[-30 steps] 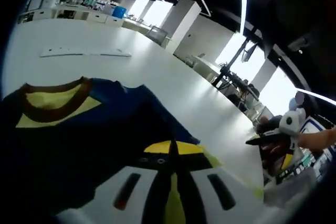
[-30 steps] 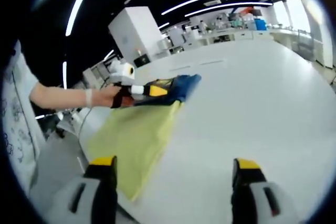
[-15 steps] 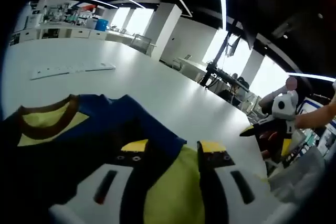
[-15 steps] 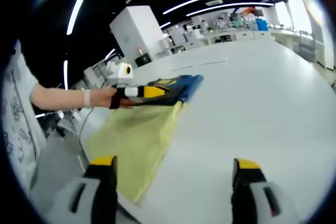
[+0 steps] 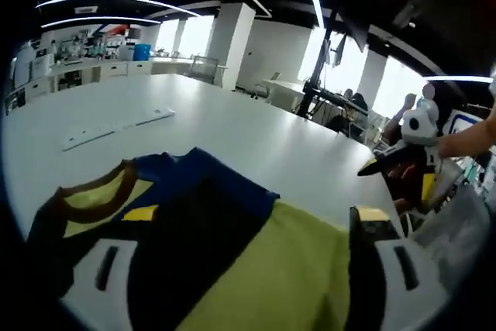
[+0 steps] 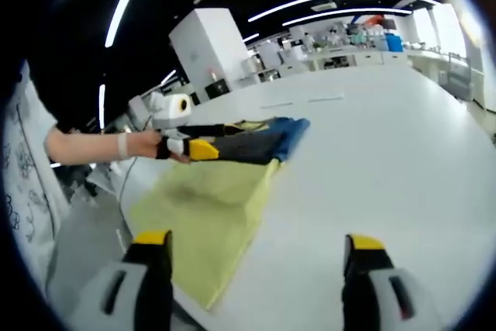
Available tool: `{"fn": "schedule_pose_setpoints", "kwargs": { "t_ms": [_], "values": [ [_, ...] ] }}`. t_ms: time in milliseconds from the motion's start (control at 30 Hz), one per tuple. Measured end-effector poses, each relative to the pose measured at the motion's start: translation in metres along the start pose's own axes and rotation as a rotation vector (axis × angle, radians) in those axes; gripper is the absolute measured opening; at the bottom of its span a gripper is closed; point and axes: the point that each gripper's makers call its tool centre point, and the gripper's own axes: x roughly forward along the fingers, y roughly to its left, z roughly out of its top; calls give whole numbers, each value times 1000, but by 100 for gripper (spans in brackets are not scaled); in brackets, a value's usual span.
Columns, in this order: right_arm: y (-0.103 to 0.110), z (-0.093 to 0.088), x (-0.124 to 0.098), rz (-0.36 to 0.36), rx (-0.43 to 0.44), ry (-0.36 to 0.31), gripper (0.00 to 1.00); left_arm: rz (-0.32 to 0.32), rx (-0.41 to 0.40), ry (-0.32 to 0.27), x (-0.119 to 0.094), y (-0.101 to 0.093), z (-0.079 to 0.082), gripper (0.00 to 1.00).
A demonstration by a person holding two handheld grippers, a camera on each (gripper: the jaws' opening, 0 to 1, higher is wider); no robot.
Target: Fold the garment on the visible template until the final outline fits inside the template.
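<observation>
Left gripper view sits low, close over the T-shirt (image 5: 178, 222), facing along the white tabletop (image 5: 256, 141). Right gripper view looks from farther off. Both share the yellow template (image 6: 205, 207).

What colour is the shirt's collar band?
Brown, around a yellow inside; the collar shows best in the left gripper view.
</observation>
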Motion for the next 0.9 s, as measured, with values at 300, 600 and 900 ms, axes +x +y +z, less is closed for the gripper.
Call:
{"fn": "schedule_pose_setpoints", "kwargs": {
  "t_ms": [300, 600, 900],
  "values": [
    [13, 13, 6, 12, -41, -11, 92, 54, -10, -39, -42, 6, 5, 99],
    [24, 35, 14, 34, -105, -31, 92, 113, 40, -56, -96, 7, 11, 99],
    [35, 50, 18, 63, -160, -33, 92, 184, 61, -77, -151, 14, 5, 99]
  ]
}}
